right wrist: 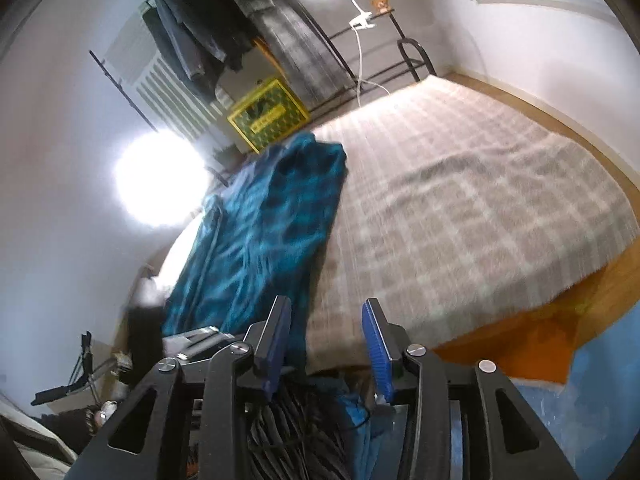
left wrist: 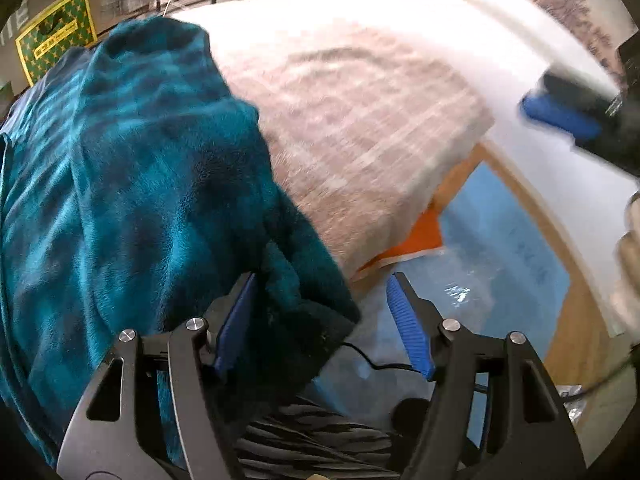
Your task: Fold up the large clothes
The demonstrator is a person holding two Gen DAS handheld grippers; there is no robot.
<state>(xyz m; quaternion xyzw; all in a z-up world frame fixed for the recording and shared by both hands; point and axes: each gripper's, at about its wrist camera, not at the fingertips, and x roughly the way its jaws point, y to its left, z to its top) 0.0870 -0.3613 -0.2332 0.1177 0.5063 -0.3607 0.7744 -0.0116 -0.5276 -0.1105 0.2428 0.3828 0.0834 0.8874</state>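
Note:
A teal plaid fleece garment [left wrist: 120, 160] lies folded lengthwise along the left side of a bed covered by a beige checked blanket [left wrist: 360, 120]. My left gripper [left wrist: 322, 320] is open at the garment's near corner. That corner hangs between the jaws beside the left pad [left wrist: 236, 320], and the pads do not press on it. In the right wrist view the garment [right wrist: 272, 216] stretches away on the blanket [right wrist: 460, 200]. My right gripper [right wrist: 326, 344] is open above the bed's near edge with nothing between its fingers. It shows blurred [left wrist: 560, 116] at the upper right of the left wrist view.
A yellow-green patterned bag [right wrist: 268, 114] and a rack of dark hanging clothes [right wrist: 200, 32] stand beyond the bed's far end. Two bright lamps [right wrist: 160, 176] glare. An orange sheet [left wrist: 420, 236] and blue floor mat [left wrist: 500, 240] lie below the bed's near corner.

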